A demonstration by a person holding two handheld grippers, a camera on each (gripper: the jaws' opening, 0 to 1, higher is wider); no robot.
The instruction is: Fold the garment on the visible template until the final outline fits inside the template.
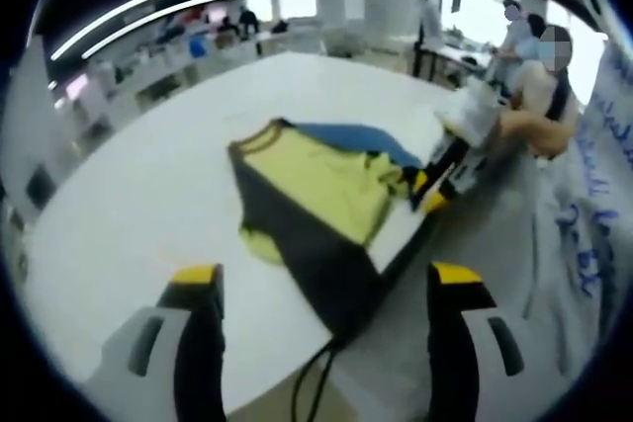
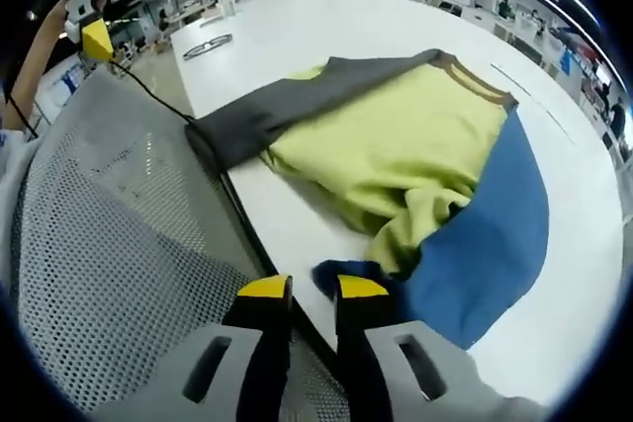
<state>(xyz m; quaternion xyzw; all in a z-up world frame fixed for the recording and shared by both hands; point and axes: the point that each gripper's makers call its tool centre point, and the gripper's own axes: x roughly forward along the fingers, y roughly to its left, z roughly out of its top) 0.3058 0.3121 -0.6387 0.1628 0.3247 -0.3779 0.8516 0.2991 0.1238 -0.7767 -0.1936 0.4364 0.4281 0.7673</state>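
Right gripper [image 2: 315, 292], with yellow-tipped jaws nearly closed, sits at the table edge against the blue cuff of the garment; a pinch on the cloth appears likely, but fabric between the jaws cannot be confirmed. Left gripper [image 1: 326, 279] hangs above the near edge of the table with its jaws spread wide, holding nothing.

The garment, a yellow, grey and blue colour-block sweatshirt [image 2: 406, 160], lies rumpled on the white table [image 2: 326, 27]. One grey sleeve [image 2: 262, 126] reaches the table edge and droops over it. The blue part is bunched near the right gripper. No template outline can be made out on the table in either view.

Task status, as a judgement: early. No clean fold is set; the sleeves are not yet brought in, and the body must be flattened and folded.

Surroundings: a grey mesh chair back [image 2: 119, 244] stands just beside the table edge, close to the right gripper. A black cable [image 1: 312, 382] hangs at the table edge below the grey sleeve. People stand in the background [image 1: 519, 27].
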